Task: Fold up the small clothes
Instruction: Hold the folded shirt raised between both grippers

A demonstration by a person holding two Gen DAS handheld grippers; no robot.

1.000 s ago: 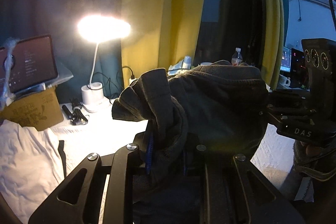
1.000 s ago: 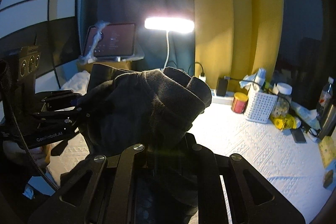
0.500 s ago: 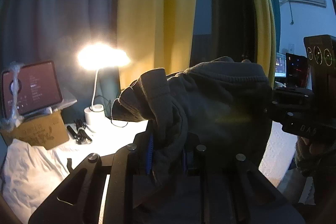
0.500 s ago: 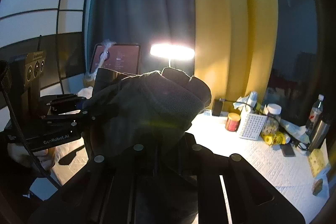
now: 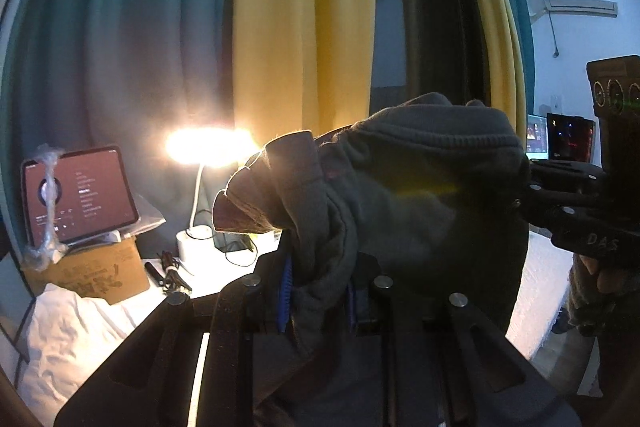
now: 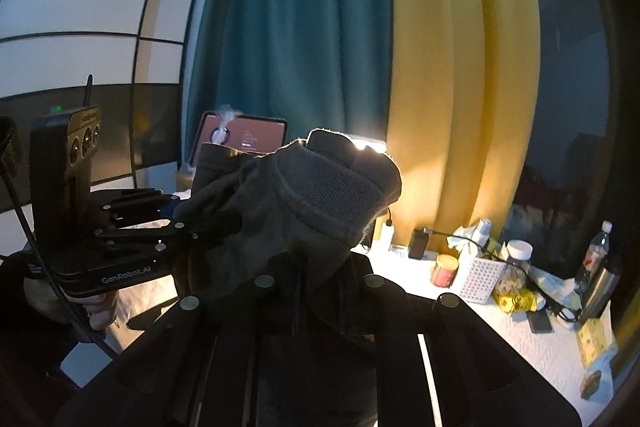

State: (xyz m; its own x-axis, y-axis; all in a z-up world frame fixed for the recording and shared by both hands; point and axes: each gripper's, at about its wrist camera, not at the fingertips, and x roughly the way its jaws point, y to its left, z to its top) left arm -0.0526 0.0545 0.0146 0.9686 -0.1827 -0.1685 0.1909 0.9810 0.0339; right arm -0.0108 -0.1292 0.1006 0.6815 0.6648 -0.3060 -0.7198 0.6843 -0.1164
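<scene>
We pinch the dark garment [image 5: 420, 195] in our left gripper [image 5: 316, 291] and our right gripper [image 6: 316, 291], both clamped on its bunched cloth. We hold it raised in front of the lit desk lamp [image 5: 204, 151], above the white table [image 6: 520, 331].

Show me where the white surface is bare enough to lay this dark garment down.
Bare patch: the white cloth in front of the white basket and red tin. Crowded: the back row of jars and bottles; on the left, the lamp base, cardboard box and tablet.

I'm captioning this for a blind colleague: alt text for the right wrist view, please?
A dark grey garment hangs bunched between the right gripper and the left gripper, both clamped on it, above a white table with a lit lamp.
</scene>
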